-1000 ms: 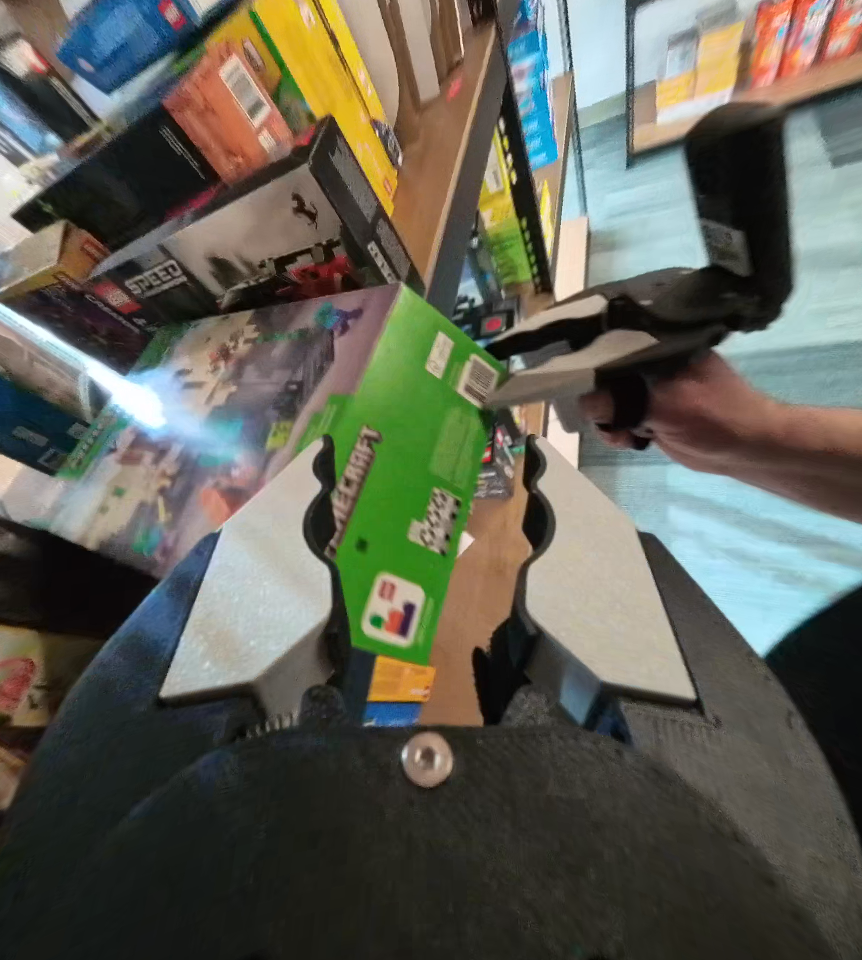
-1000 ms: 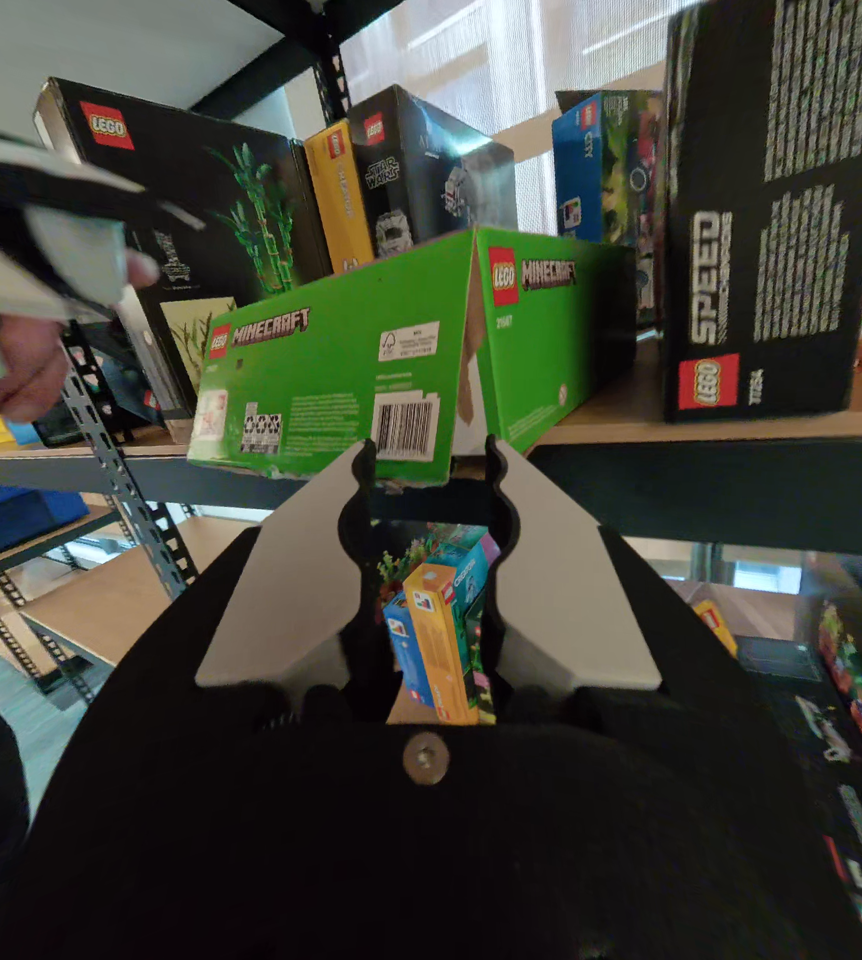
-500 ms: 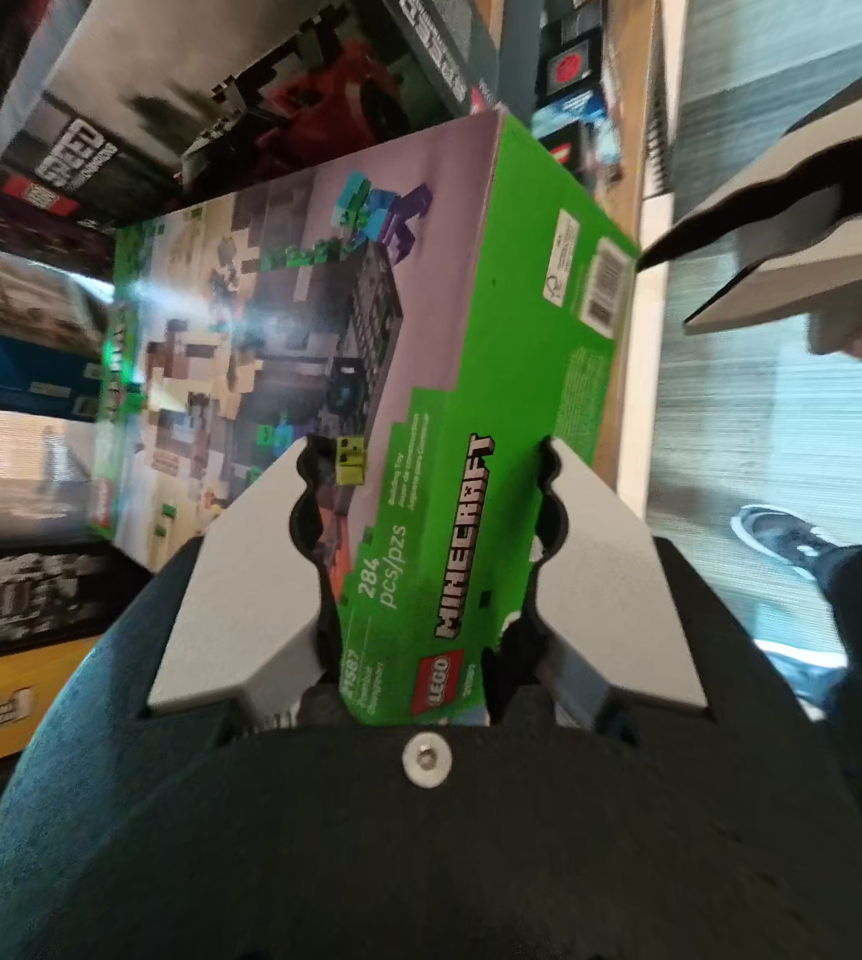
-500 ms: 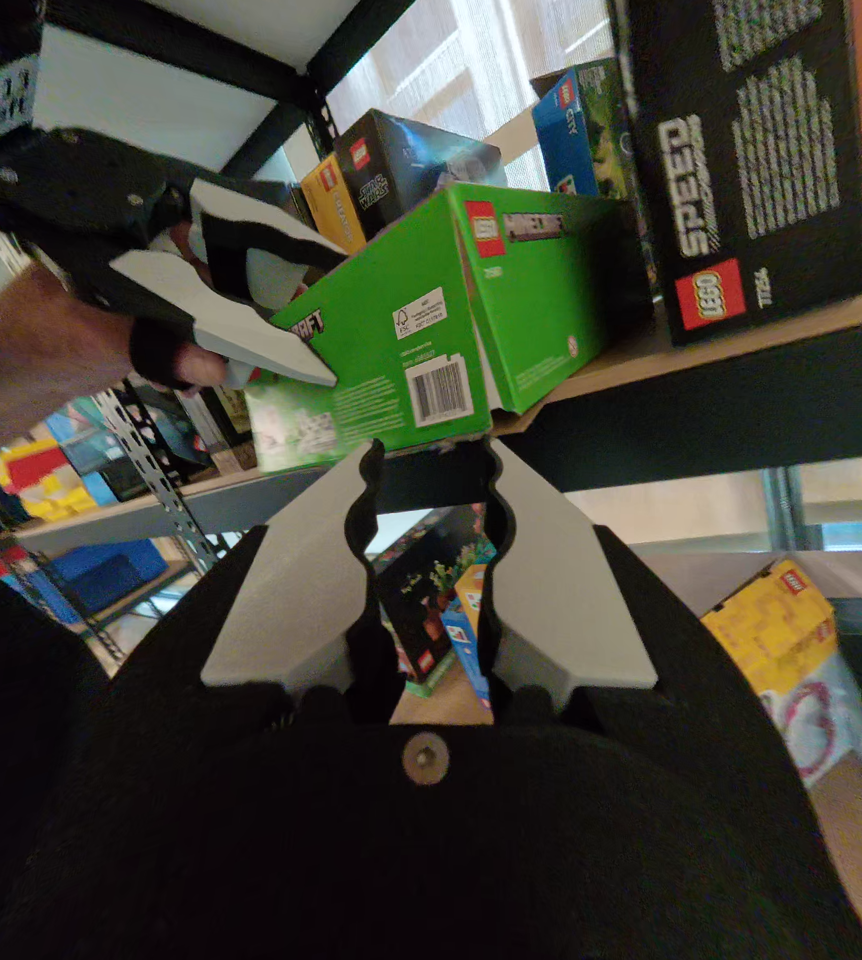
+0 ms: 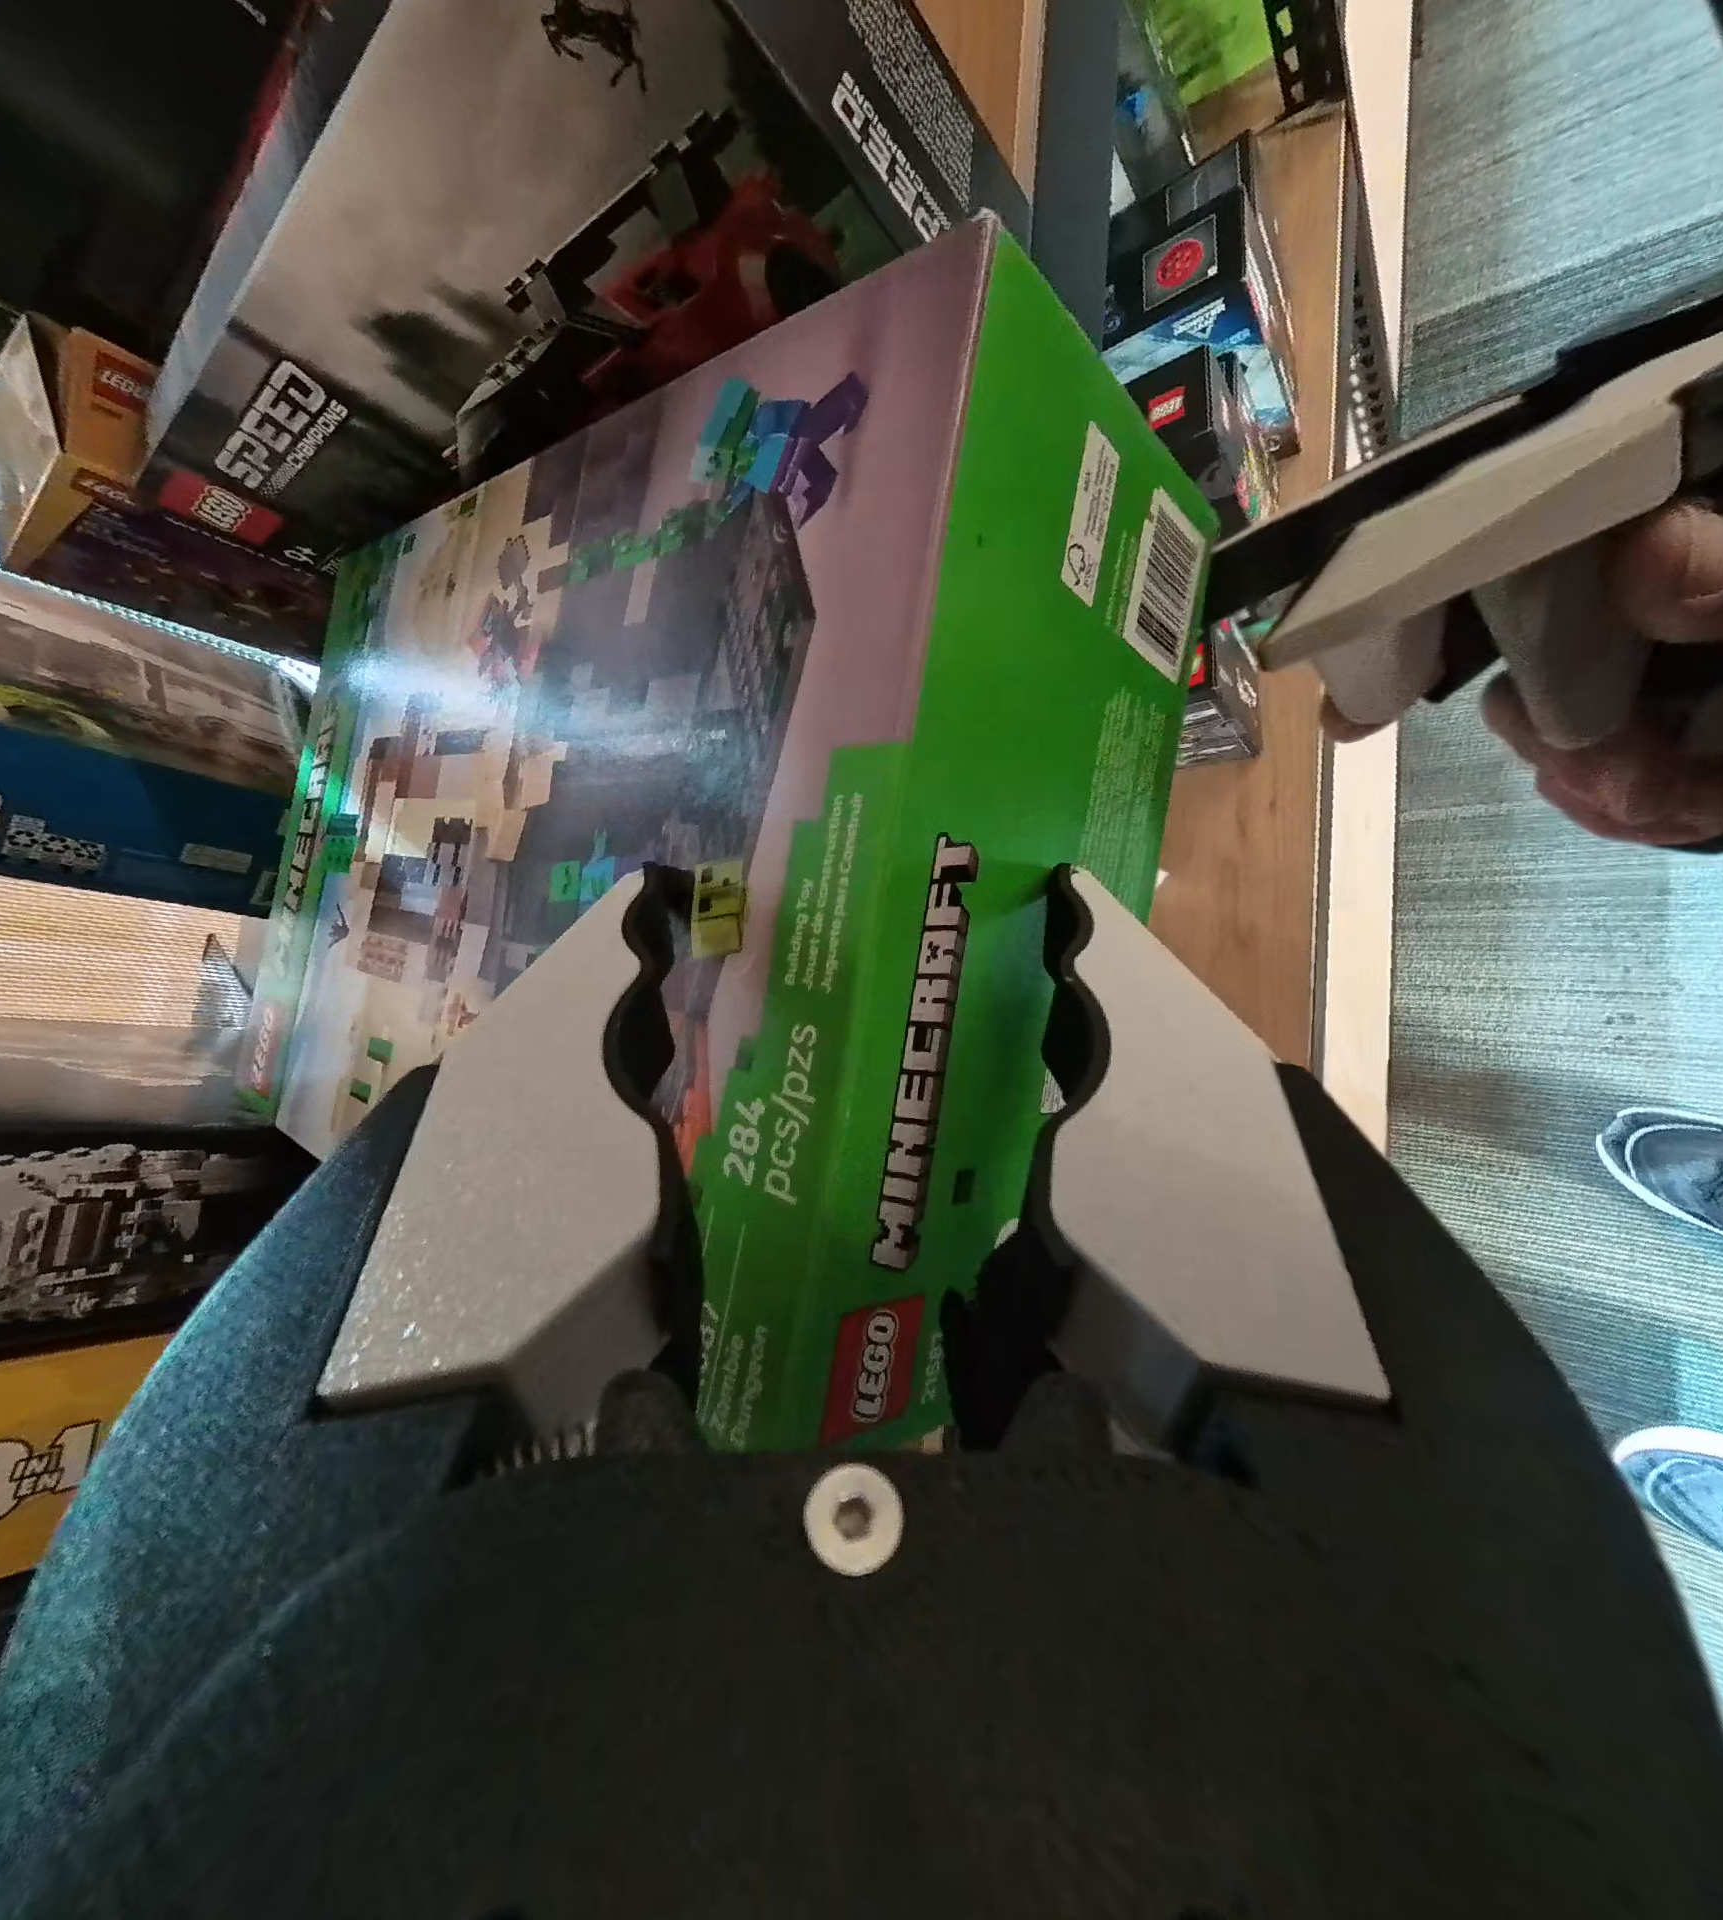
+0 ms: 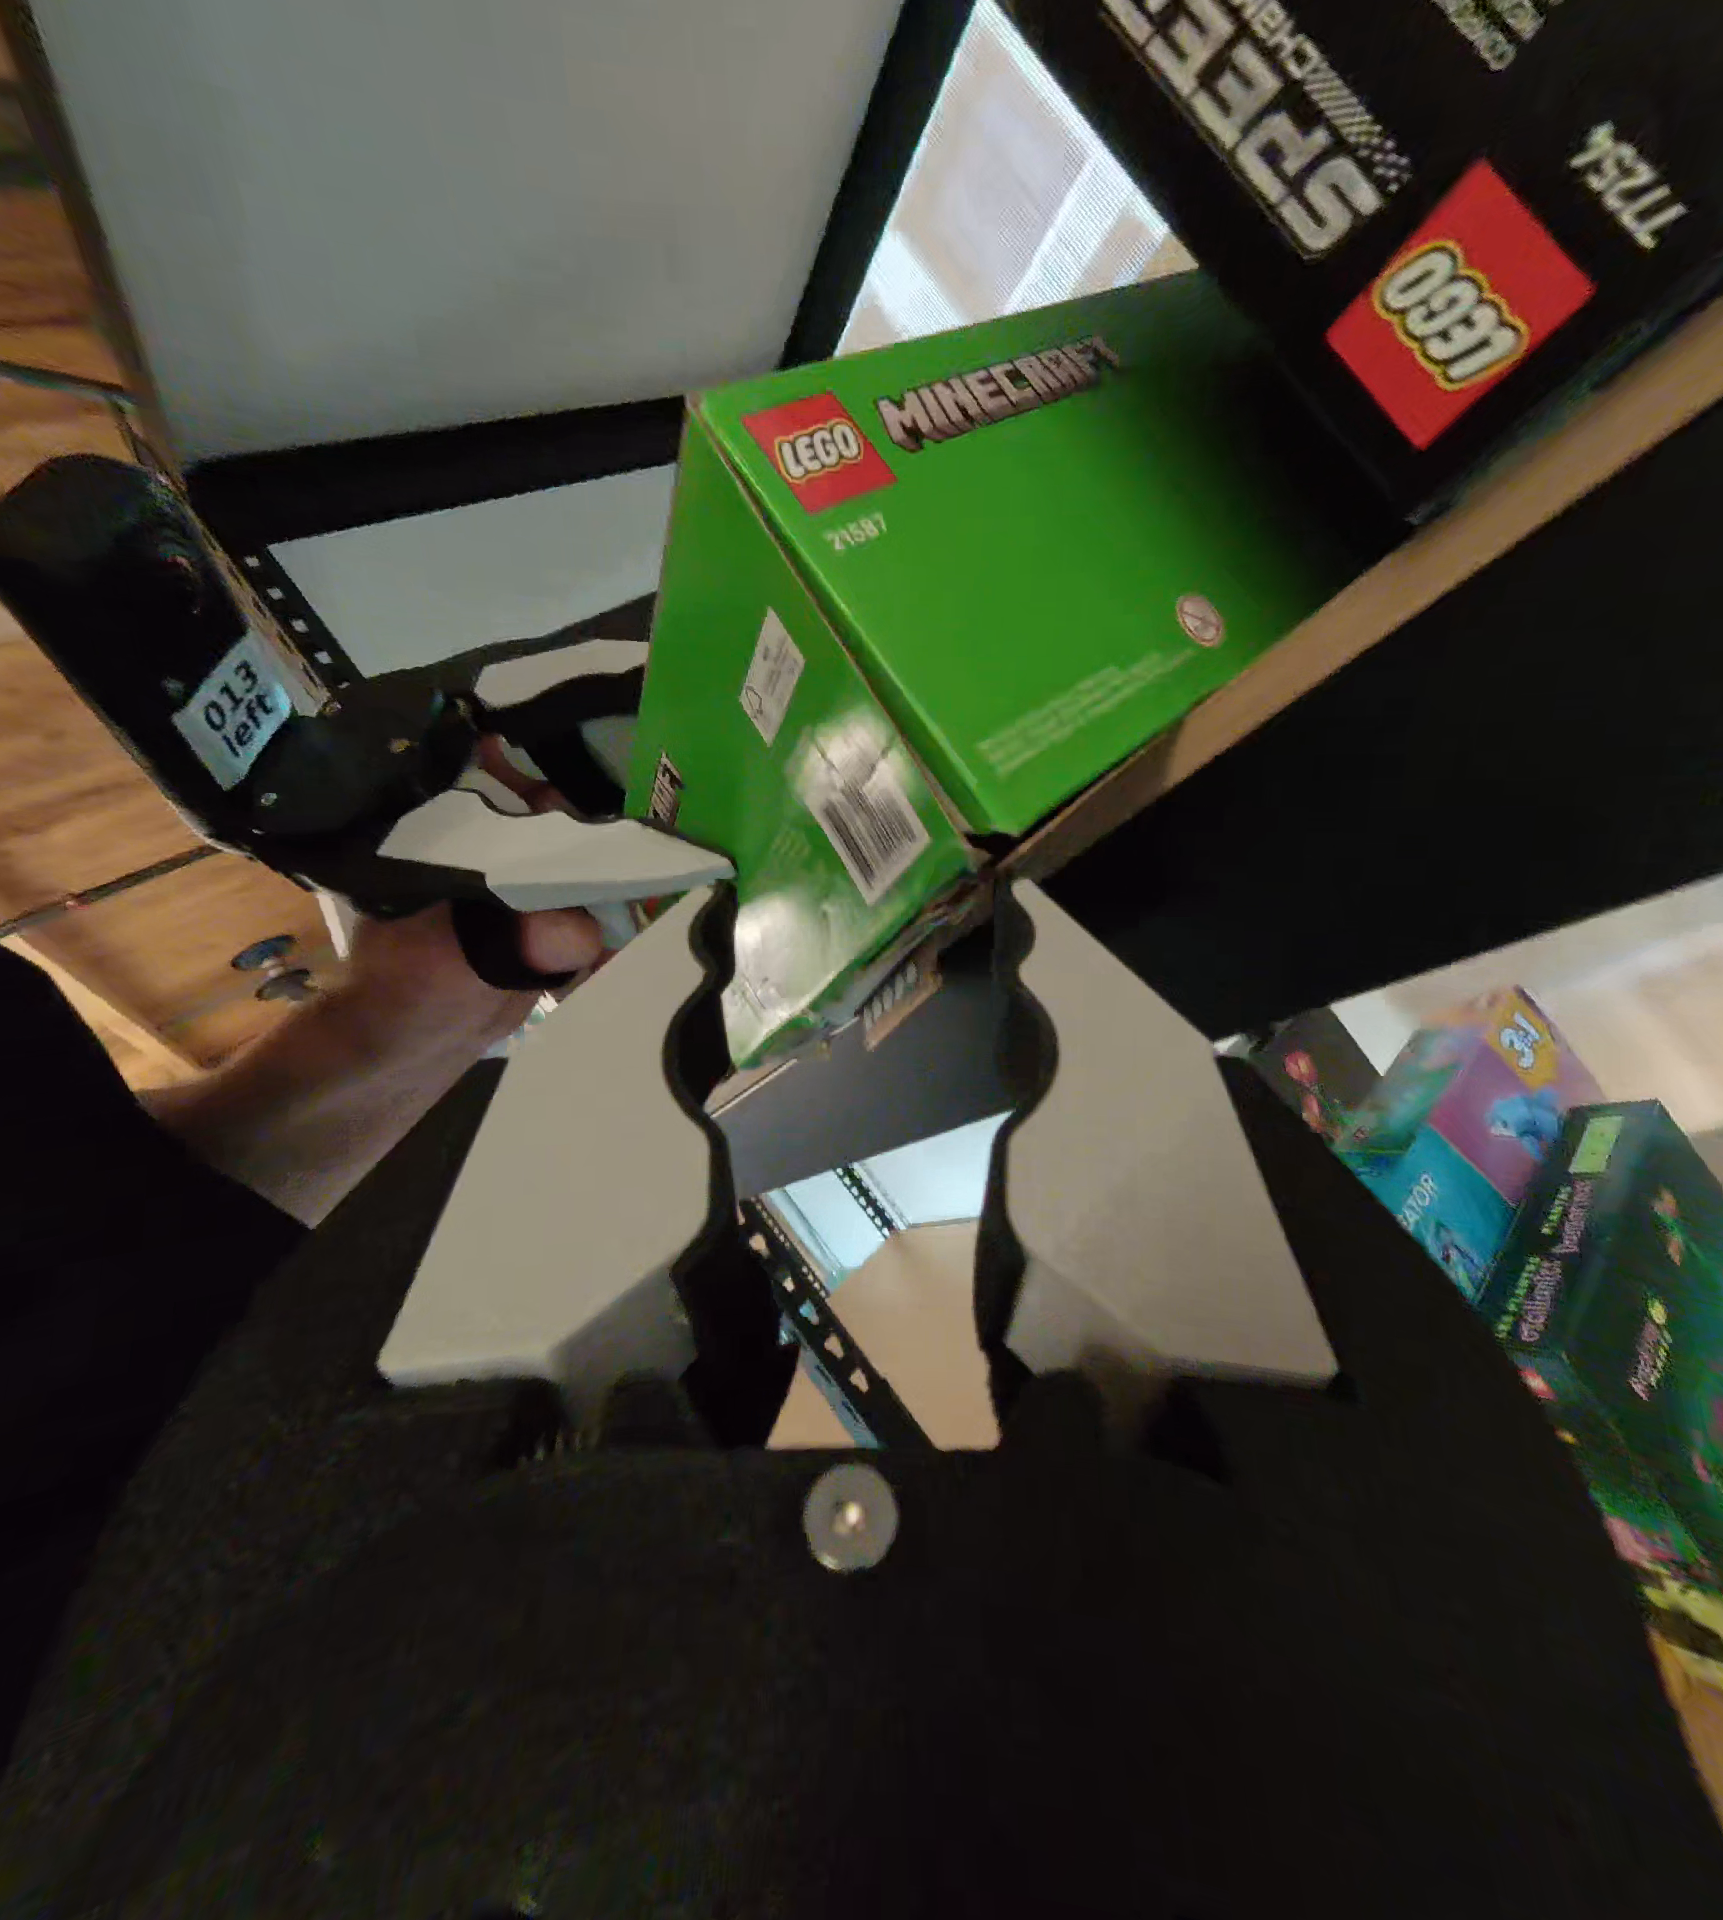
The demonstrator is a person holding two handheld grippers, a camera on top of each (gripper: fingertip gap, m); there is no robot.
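A green toy-brick box (image 5: 940, 675) lies tilted, half off the edge of a wooden shelf (image 6: 1283, 665). My left gripper (image 5: 852, 904) straddles its near end, one pad on the picture face and one on the back, and is shut on it. In the right wrist view its lower finger (image 6: 576, 852) lies against the box (image 6: 992, 582). My right gripper (image 6: 852, 925) is open, with the box's barcode corner between its fingertips and neither pad pressing. In the left wrist view it (image 5: 1241, 613) sits at that far corner.
A large black toy box (image 6: 1356, 156) stands next to the green one on the same shelf, also in the left wrist view (image 5: 524, 260). More boxes (image 6: 1615, 1351) lie on the shelf below. Grey carpet (image 5: 1563, 987) and a person's shoes (image 5: 1709, 1184) are to the right.
My left gripper slid onto the box's near end and closed on it, and the box swung out over the shelf edge. My right gripper opened a little and came up to the barcode corner.
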